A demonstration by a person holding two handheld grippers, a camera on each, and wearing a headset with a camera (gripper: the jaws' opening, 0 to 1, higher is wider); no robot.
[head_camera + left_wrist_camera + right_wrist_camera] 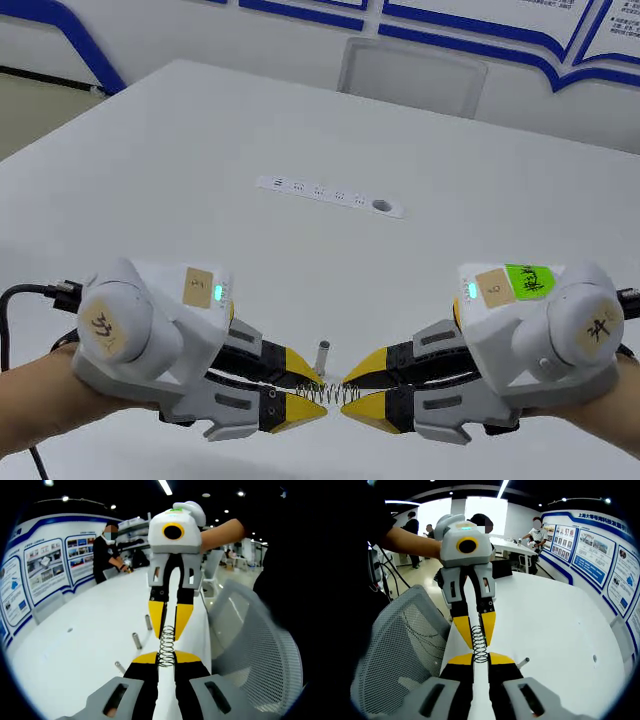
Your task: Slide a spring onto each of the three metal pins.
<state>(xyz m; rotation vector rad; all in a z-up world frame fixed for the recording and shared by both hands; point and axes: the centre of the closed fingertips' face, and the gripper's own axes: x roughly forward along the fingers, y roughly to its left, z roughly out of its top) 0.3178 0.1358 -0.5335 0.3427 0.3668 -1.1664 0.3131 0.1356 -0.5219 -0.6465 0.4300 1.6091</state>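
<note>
Spring (pixel 333 392) spans left tongs (pixel 315 391) and right tongs (pixel 351 392), each clamped on one end. Three pins (pixel 136 640) look bare, none loaded yet.

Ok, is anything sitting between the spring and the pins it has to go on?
No object lies between the spring and the nearest pin on the table. But the left gripper and right gripper each clamp one end, so one must let go.

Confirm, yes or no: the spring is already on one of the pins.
No, the spring is held at its ends by the left gripper and right gripper, and the three pins stand bare.
</note>
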